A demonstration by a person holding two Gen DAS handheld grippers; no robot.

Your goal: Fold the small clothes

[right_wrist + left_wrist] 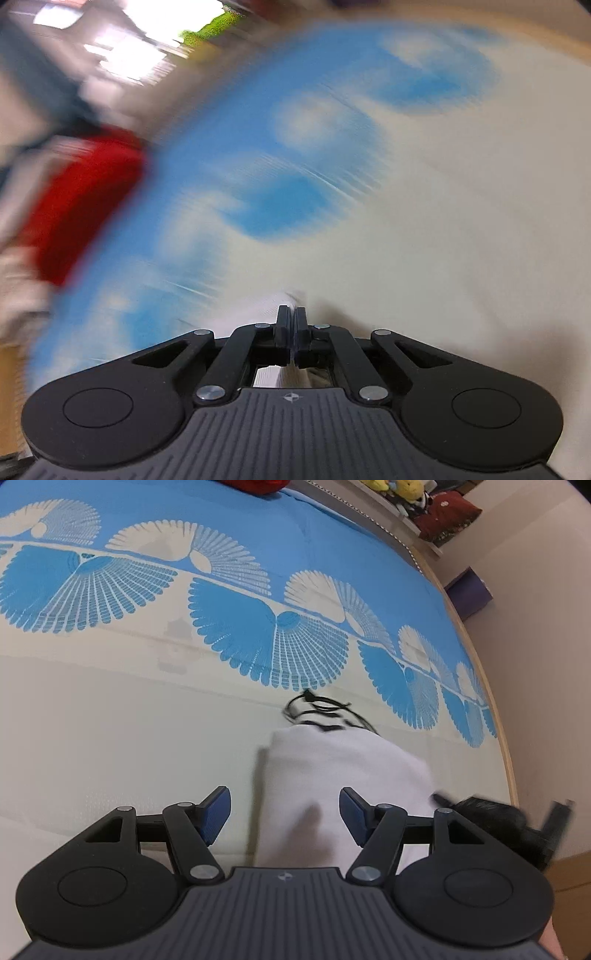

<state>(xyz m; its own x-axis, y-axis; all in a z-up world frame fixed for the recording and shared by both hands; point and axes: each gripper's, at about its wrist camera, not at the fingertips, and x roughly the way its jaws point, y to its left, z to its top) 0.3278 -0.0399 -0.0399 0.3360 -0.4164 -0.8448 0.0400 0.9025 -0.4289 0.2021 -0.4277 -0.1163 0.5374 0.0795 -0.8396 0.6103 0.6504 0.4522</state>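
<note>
So the white garment [332, 775] is lying on the cream part of the bed [110, 738], near the bed's right-hand edge in the left wrist view, just below the row of blue fan shapes on the cover. It has some black print or cord at its far end [317, 709], too smeared to say which. The left gripper [284, 819] hangs over the near end of it with its blue-padded fingers [214, 816] spread wide, one on each side of the cloth and neither pressing on it, so nothing is gripped there. At the right side of that view a dark blurry shape [509, 823] sits beside the garment, looks like the other tool but it's pretty smeared. The right wrist view is heavily motion-blurred; the right gripper [291, 321] has its fingers [283, 325] pressed together, with a sliver of white fabric [291, 295] showing at the tips and more white under the mechanism, so it looks pinched onto the garment. Something red [85, 199] lies at the bed's far left edge in that view.
</note>
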